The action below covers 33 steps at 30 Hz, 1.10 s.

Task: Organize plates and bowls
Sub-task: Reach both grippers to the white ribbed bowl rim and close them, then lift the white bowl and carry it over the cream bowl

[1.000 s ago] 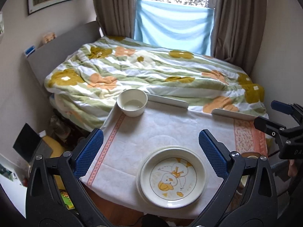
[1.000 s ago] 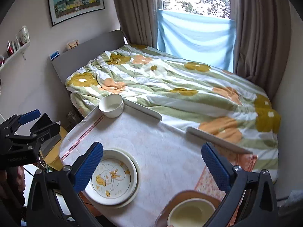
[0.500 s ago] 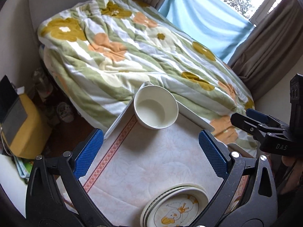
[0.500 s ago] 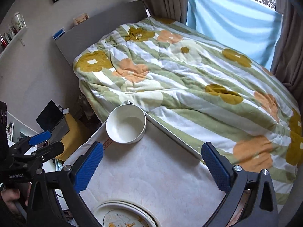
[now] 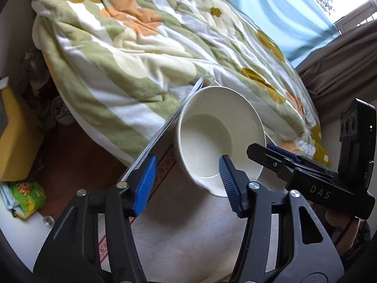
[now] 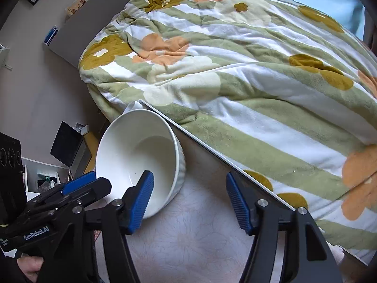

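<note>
1. 2 grippers of mine are down at the white bowl from either side. My left gripper has just been narrowing its jaws and now straddles the bowl's near wall, 1 blue pad inside and the other outside; neither pad presses on it, so nothing is gripped.
2. My right gripper has also been narrowing; its left pad sits inside the rim, the other is well clear over the tablecloth, jaws parted, nothing held.
3. That bowl stands at the far left corner of the cloth-covered table.
4. Beyond the table edge lies the bed with its flowered quilt.
5. Farthest off hangs a blue cloth beside brown curtains.
</note>
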Available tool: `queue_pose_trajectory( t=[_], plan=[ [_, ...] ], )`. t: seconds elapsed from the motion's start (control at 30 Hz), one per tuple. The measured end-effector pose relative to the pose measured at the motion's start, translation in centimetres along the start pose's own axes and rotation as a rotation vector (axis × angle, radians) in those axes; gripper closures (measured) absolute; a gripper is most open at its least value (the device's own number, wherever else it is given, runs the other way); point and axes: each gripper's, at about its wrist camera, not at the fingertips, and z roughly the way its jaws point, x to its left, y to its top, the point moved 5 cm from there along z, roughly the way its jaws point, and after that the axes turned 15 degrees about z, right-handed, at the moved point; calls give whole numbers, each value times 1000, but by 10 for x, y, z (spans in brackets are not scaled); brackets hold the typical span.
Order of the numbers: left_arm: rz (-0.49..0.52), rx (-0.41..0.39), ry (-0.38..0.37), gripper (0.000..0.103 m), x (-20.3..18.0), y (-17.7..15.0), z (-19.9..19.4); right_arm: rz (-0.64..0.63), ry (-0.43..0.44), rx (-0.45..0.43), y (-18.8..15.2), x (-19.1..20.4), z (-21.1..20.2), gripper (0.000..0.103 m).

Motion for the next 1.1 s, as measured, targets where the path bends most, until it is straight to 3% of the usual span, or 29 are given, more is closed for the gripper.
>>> queue_pose_trajectory(
  t=[0.1, 0.17, 0.23, 0.33, 0.47, 0.77, 1.1],
  plan=[
    [18, 8, 1, 69, 1, 1, 9, -2, 18, 10, 1, 2, 9, 61],
    [25, 15, 1, 83, 2, 3, 14, -6, 22, 23, 2, 3, 15, 71],
    [29, 10, -3, 84, 3, 3, 15, -6, 34, 28, 2, 4, 19, 74],
    [50, -1, 4, 84, 3, 4, 16, -17, 64, 31, 1, 10, 20, 87],
    [62, -3, 15, 84, 3, 5, 15, -33, 32, 14, 0, 14, 21, 87],
    [102, -26, 48, 86, -6, 4, -9, -7, 61, -17, -9, 15, 6, 87],
    [209, -120, 44, 86, -63, -13, -91, 36, 101, -155, -46, 20, -83, 87]
  ],
)
